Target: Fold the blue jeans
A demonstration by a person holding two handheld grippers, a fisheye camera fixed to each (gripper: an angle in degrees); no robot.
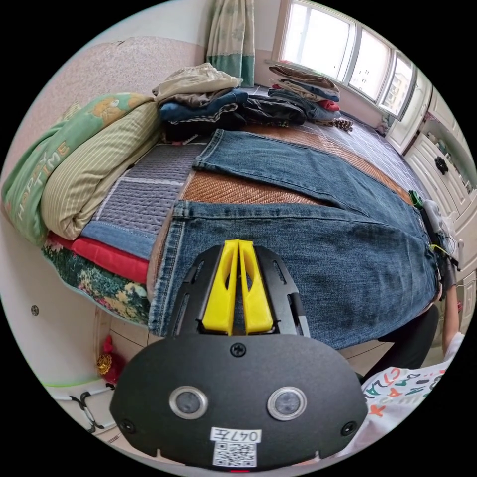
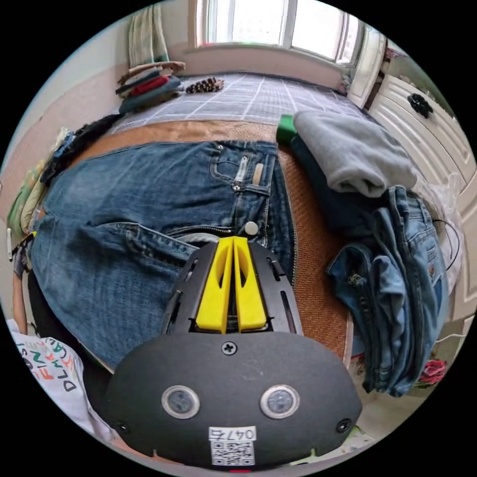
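The blue jeans (image 1: 308, 248) lie flat on a bed with their two legs spread apart. My left gripper (image 1: 238, 243) rests over the near leg just inside its hem, jaws shut, with no fabric visible between them. In the right gripper view the jeans' waist end (image 2: 149, 198) faces me, its button and fly beside my right gripper (image 2: 232, 239), whose jaws are shut too and rest on the waistband. The right gripper (image 1: 435, 218) also shows at the jeans' far end in the left gripper view. The left gripper (image 2: 20, 256) appears small at the left edge of the right gripper view.
A woven mat (image 1: 233, 189) lies under the jeans. Folded clothes stacks (image 1: 203, 99) (image 1: 308, 92) sit near the window, rolled quilts (image 1: 84, 164) at the bed's end. A grey folded garment (image 2: 348, 149) and other denim (image 2: 397, 278) lie beside the waist. The person stands at the bed's edge.
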